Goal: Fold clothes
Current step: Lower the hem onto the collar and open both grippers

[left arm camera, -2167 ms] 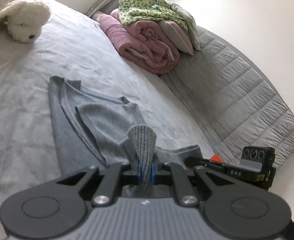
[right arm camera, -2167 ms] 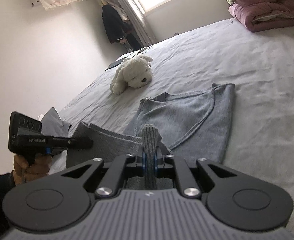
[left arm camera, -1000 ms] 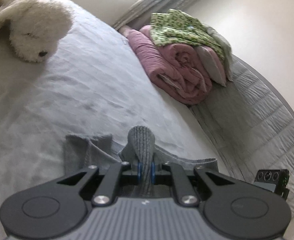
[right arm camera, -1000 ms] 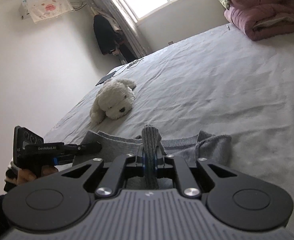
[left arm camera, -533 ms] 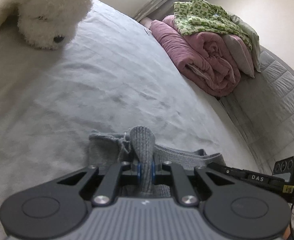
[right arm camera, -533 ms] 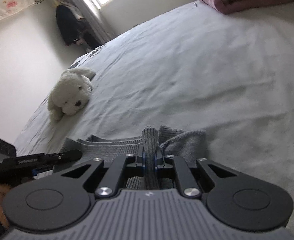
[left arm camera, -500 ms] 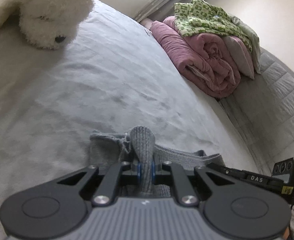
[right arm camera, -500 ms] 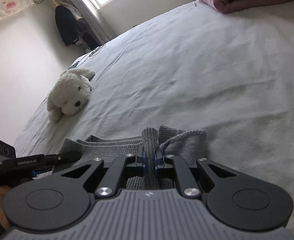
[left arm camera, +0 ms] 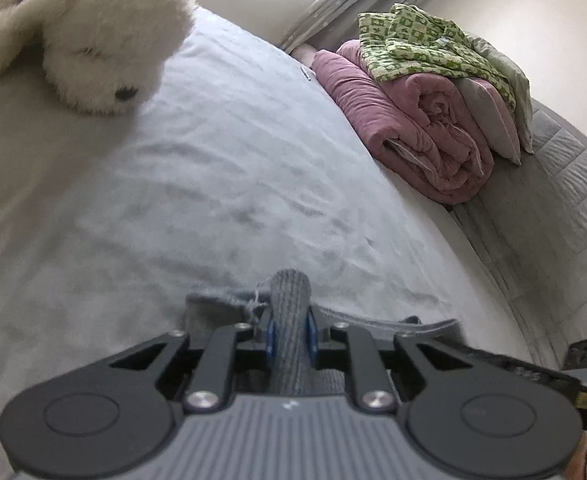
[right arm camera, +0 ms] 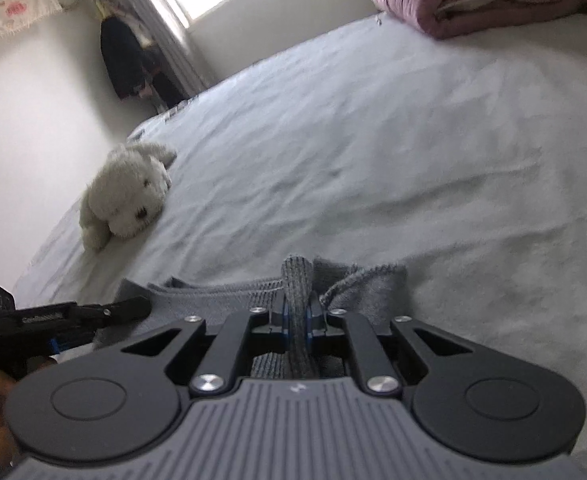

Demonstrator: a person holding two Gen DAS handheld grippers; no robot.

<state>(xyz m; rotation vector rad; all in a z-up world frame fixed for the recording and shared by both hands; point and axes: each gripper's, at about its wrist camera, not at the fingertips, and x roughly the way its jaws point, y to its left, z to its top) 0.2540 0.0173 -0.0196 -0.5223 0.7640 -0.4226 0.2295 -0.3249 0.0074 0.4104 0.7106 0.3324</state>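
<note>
Both grippers were held low over the bed (left arm camera: 173, 208); the left gripper (left arm camera: 289, 320) and right gripper (right arm camera: 297, 308) each pinched the grey sweater (right arm camera: 365, 284).

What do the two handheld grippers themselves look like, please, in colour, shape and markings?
Each gripper, left and right, has a ribbed grey body, black linkage arms with silver screws, two round black discs and blue-edged fingers. Seen from the right wrist, the left one is black with white lettering too blurred to read.

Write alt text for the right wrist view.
The right claw is shut on a bunched grey knit sweater lying on a pale bedsheet. The left claw grips it alongside; a white plush dog lies beyond.
</note>
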